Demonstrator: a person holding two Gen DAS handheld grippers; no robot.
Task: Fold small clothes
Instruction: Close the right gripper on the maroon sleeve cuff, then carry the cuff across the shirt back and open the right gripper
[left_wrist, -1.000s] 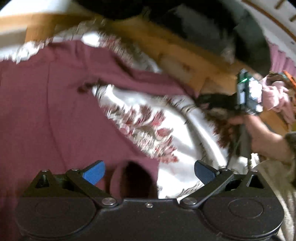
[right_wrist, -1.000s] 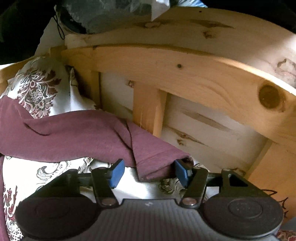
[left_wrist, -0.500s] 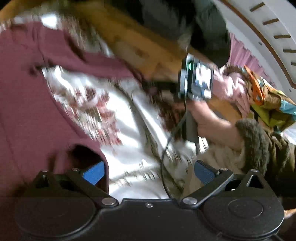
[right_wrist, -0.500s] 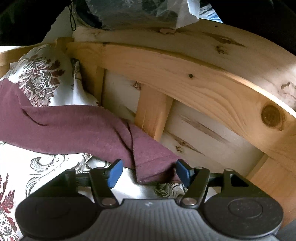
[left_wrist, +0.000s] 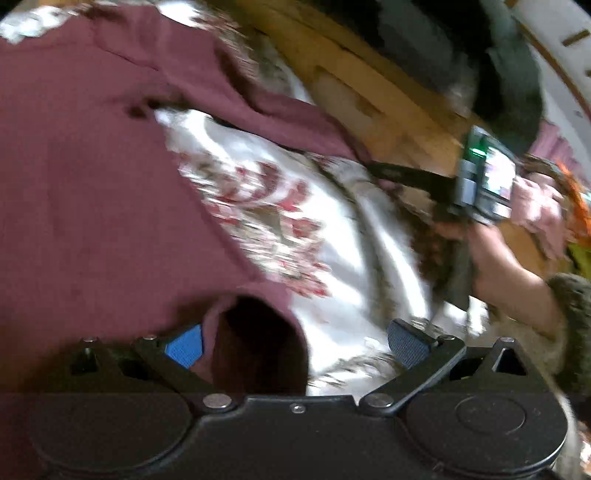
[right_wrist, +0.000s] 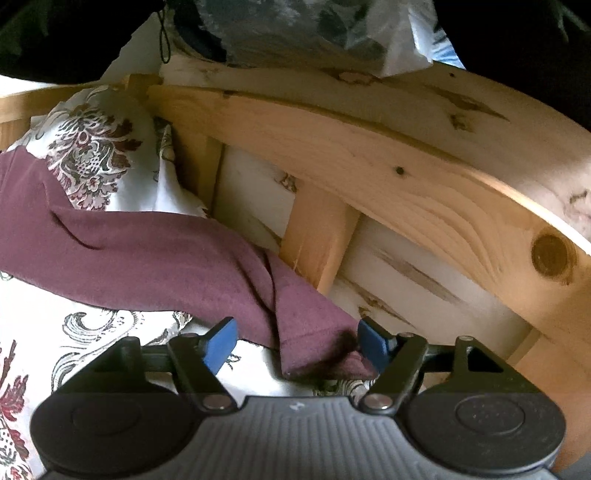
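The maroon shirt (left_wrist: 92, 192) lies on the bed; its sleeve (right_wrist: 159, 254) runs from 9 o'clock, cuff between the right gripper's (right_wrist: 297, 341) wide-open jaws. Left gripper (left_wrist: 295, 341) wide open, empty, at the hem.

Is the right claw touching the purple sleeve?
Touching. In the right wrist view, the right claw is open around the purple sleeve, whose cuff end presses against the right-hand blue fingertip.
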